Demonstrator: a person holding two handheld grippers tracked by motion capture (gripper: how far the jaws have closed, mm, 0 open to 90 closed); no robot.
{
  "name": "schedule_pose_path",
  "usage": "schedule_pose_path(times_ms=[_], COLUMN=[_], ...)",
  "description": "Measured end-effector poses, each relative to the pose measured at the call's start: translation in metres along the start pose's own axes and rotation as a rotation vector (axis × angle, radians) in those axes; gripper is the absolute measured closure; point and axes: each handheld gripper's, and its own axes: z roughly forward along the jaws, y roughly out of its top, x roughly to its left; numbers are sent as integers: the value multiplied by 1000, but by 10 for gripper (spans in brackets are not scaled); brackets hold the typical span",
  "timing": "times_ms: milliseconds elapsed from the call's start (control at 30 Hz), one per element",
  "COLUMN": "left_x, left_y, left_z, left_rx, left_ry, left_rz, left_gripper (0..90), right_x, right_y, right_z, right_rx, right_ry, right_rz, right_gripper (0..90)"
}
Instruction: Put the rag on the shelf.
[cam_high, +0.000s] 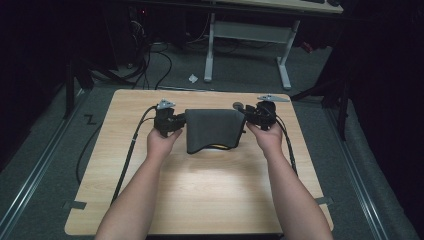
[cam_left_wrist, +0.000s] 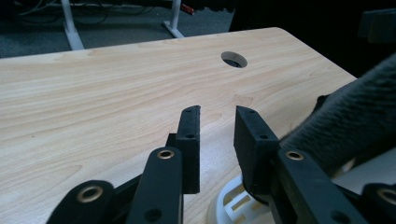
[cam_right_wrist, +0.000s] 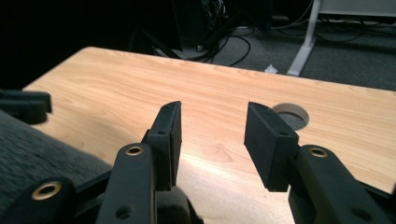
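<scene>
Light wood-grain table (cam_high: 200, 195), rounded corners, standing on grey carpet. A round cable hole (cam_left_wrist: 234, 59) is cut through the top near the far edge, right of centre. A dark grey folded cloth (cam_high: 214, 129) lies flat on the far half, about midway between the side edges, with a bit of yellow showing under its near edge. Near half of the top is bare and brightly lit. Two strips of grey tape (cam_high: 75, 205) stick out at the near left and right edges.
</scene>
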Motion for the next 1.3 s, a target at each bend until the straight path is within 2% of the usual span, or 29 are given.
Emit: schedule_pose_path(times_ms=[100, 367, 433, 533, 733, 833, 900, 1000, 1167, 1233, 1300], left_x=[1, 2, 1, 5, 9, 10, 11, 10, 5, 2, -2], left_y=[1, 4, 2, 0, -6, -9, -12, -17, -29, -34, -41], left_z=[-3, -16, -20, -27, -44, -52, -57, -65, -77, -83, -88], left_rx=[2, -7, -23, -33, -52, -53, -58, -58, -54, -55, -54], left_ry=[14, 53, 70, 88, 123, 137, 139, 142, 135, 125, 110], left_rz=[5, 25, 31, 17, 25, 36, 37, 45, 59, 57, 56], left_gripper=[684, 621, 606, 585, 545, 521, 509, 487, 472, 470, 467], right_x=[0, 3, 3, 3, 1, 2, 4, 7, 16, 20, 27], right_y=[-1, 1, 1, 0, -4, -5, -6, -11, -16, -21, -25], right_z=[0, -10, -12, -17, -31, -36, -41, -50, -64, -70, -75], right_rx=[7, 1, 1, -16, -36, -24, -25, -70, -48, -75, -36], right_ry=[-7, -52, -66, -81, -82, -87, -95, -106, -104, -102, -109], right_rz=[-5, -55, -61, -64, -73, -84, -100, -117, -147, -172, -192], right_gripper=[569, 525, 511, 501, 468, 440, 432, 433, 410, 423, 412])
